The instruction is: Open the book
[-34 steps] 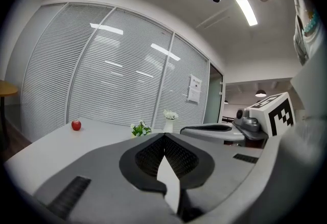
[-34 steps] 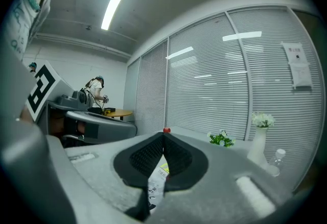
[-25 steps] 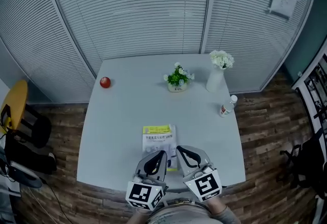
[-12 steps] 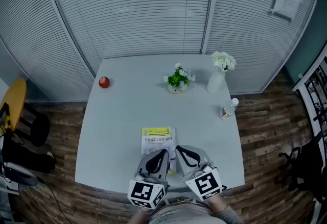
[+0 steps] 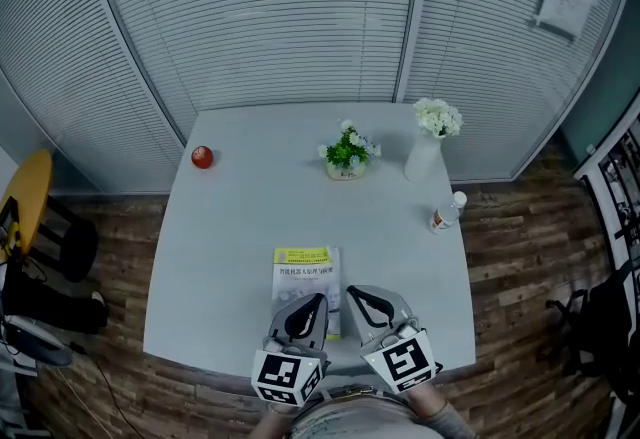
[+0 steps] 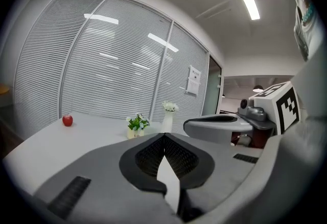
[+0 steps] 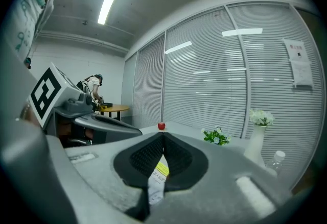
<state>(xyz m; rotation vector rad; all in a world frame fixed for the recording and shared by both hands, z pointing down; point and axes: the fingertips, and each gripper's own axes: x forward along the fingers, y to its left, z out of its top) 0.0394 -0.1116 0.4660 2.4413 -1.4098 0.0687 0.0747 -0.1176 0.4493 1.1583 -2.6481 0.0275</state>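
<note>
Hovering nearest: left gripper (image 5: 319, 298) and right gripper (image 5: 350, 291), both with jaws closed on nothing. Book (image 5: 306, 275), closed, flat near the table's (image 5: 230, 257) front edge, at their tips; its yellow band shows behind the jaws only in the right gripper view. Farther: bottle (image 5: 446, 211), plant (image 5: 346, 153), vase (image 5: 428, 145), apple (image 5: 202, 157).

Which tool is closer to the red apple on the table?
Left. The left tool is at the near end of the book, with the apple far away on its left. The right tool is beside it, farther from the apple.
</note>
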